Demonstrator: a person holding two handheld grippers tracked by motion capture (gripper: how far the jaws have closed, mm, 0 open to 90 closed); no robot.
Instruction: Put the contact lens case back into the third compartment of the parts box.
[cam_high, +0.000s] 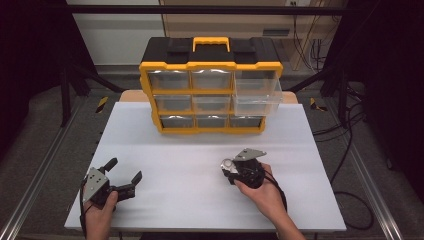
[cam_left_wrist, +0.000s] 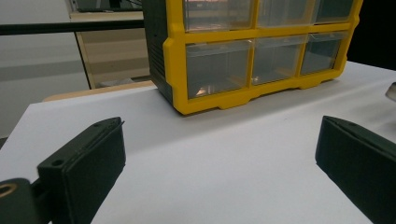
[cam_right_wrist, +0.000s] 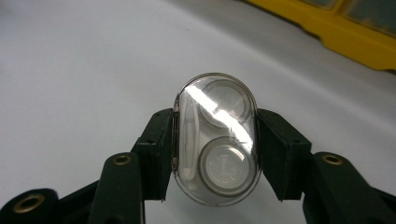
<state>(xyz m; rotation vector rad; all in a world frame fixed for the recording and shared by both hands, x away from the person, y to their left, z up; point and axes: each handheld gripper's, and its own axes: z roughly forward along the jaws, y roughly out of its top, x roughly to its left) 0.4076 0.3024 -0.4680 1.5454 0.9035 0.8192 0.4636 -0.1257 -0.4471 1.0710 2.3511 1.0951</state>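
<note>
because the right gripper (cam_right_wrist: 215, 154) has its fingers (cam_right_wrist: 156, 149) clamped only on the smooth curved sides of the clear oval case (cam_right_wrist: 215, 140), held just above the bench (cam_high: 200, 150), it could squirt out. the left gripper (cam_left_wrist: 219, 172) rests wide apart, empty. the high view alone shows the organizer (cam_high: 210, 85) with its upper right drawer (cam_high: 257, 92) pulled out.

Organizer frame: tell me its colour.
Yellow; the organizer frame carries a black top and clear drawers. The high view shows it best.
</note>
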